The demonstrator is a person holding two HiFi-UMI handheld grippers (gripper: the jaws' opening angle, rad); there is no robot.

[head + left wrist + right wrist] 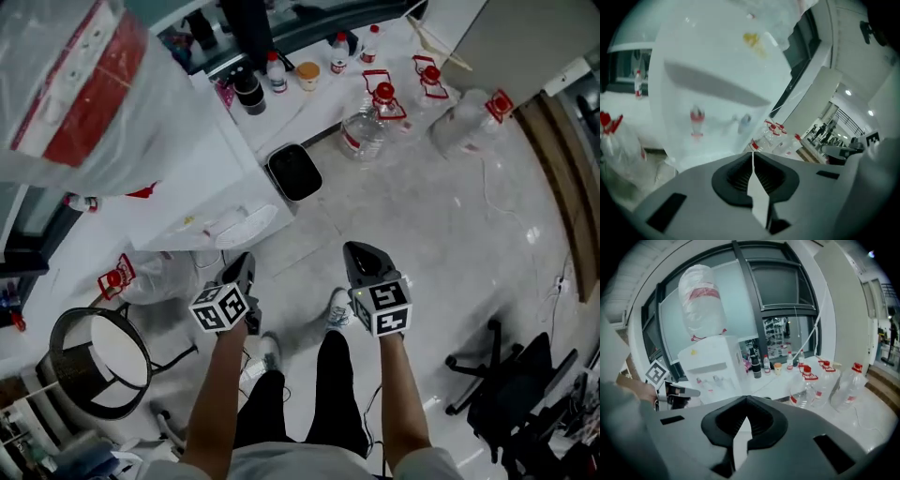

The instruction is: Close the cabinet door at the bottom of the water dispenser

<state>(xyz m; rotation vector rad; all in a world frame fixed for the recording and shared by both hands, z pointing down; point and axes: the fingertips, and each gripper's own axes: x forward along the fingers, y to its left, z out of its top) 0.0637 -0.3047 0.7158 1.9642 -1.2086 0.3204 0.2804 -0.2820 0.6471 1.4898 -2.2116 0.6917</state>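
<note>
The left forearm (214,394) and right forearm (401,398) reached up from the bottom middle of the head view, side by side. The left tongs (246,264) sat just left of centre and the right tongs (360,255) just right of it, apart, both pointing forward and down. Each pair's jaws were pressed together on nothing.

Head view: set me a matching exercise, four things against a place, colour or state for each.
Things:
1. bin
2. office chair
3. water jugs
4. left tool

Matches:
a. shut, nothing in it
b. red caps
c. lower right of the picture
d. next to the corner of the dispenser

Pairs: 1-d, 2-c, 3-b, 4-a.
</note>
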